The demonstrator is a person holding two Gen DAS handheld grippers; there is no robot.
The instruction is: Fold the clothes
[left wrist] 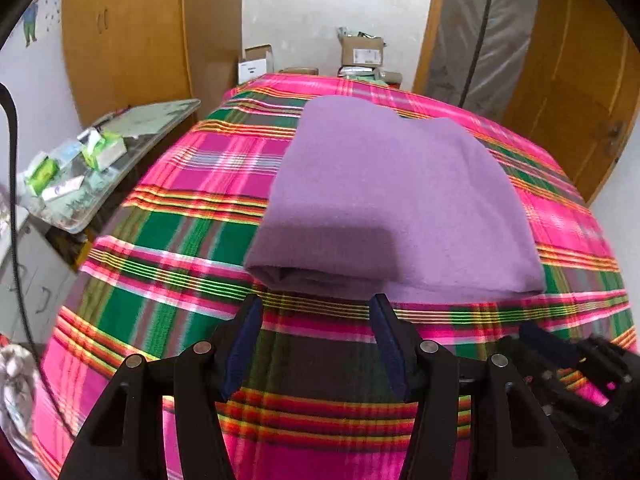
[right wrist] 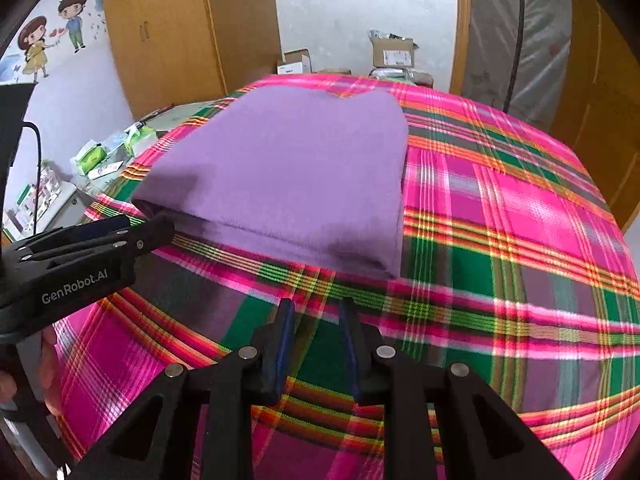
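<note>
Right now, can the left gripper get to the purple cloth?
Probably yes. The left gripper is open and empty, just short of the folded purple cloth on the bedspread, with nothing lying between them.

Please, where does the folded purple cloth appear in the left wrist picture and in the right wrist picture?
Left wrist view: the folded purple cloth lies in the centre, just beyond the open left tool.
Right wrist view: it lies left of centre, above the empty right tool.
Shared landmark: the brown cardboard box past the far edge of the plaid bedspread.
</note>
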